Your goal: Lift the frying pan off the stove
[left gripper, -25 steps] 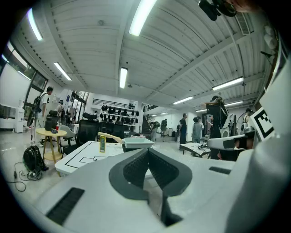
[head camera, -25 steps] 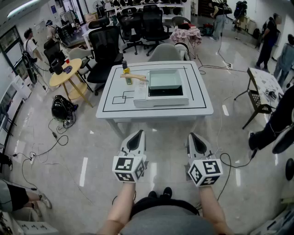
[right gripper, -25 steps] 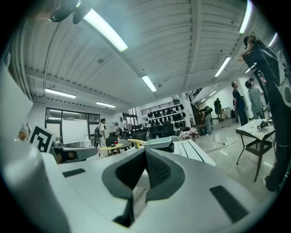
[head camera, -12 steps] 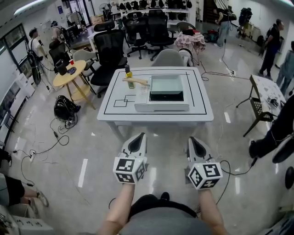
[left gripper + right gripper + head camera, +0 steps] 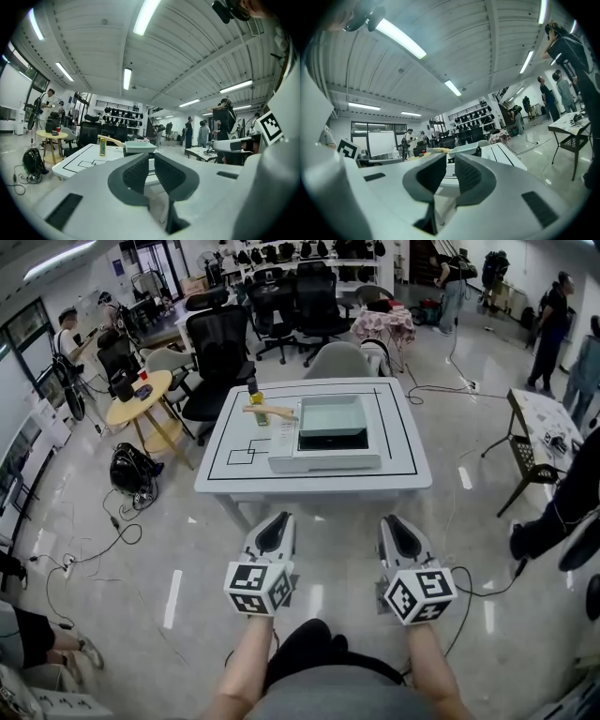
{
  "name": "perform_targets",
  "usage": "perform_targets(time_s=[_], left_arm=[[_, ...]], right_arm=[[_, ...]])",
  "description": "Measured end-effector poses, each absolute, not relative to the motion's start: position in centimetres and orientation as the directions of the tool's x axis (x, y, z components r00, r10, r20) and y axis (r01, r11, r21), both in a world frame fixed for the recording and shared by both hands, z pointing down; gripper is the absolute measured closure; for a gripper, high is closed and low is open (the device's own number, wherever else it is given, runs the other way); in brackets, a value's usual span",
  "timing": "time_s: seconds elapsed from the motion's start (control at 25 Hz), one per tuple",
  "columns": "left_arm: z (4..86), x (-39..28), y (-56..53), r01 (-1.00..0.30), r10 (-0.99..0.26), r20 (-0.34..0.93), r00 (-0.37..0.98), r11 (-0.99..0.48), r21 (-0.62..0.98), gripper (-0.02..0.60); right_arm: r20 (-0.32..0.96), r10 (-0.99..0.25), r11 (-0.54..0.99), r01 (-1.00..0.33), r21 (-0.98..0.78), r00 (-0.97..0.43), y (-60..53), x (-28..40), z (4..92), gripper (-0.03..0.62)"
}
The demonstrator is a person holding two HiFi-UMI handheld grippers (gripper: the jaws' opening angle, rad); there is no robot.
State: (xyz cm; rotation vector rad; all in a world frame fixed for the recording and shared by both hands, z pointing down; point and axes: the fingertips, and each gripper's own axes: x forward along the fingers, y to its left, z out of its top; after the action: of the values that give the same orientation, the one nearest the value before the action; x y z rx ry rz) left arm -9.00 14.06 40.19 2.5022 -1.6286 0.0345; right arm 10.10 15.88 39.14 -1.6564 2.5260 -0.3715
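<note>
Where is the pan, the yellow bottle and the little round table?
Pan (image 5: 330,414): head view, on its pale inside.
Bottle (image 5: 258,397): head view, on its yellow body.
Round table (image 5: 127,407): head view, on a bare bit of its top.

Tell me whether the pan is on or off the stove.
On: the pan rests flat on top of the stove, not lifted.

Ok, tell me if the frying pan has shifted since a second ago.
No. The frying pan sits on the stove as before, its handle beside the yellow bottle, same spot within the table outline.
</note>
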Motion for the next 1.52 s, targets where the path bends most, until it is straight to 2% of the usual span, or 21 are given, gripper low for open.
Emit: perform_targets(time_s=[0.48,1.12,1.52], left_arm=[[40.9,-10.1,11.3,-0.918,-0.915,0.120,0.385,-0.366,0.152,0.459],[41.8,-13.6,-1.8,-0.909,-0.920,0.127,0.372,-0.332,0.253,0.417],[42.0,-15.1,-10.4,-0.889,-0.909,0.132,0.396,-0.343,0.304,0.399]], right_arm=[[0.070,-0.903,0.383,-0.866,-0.321,-0.425,13.5,10.2,40.3,0.499],[0.104,-0.918,0.326,-0.879,-0.347,-0.382,1.3,9.7,41.3,0.477],[0.115,-0.947,0.248,-0.908,-0.339,-0.301,-6.1,10.2,40.8,0.476]])
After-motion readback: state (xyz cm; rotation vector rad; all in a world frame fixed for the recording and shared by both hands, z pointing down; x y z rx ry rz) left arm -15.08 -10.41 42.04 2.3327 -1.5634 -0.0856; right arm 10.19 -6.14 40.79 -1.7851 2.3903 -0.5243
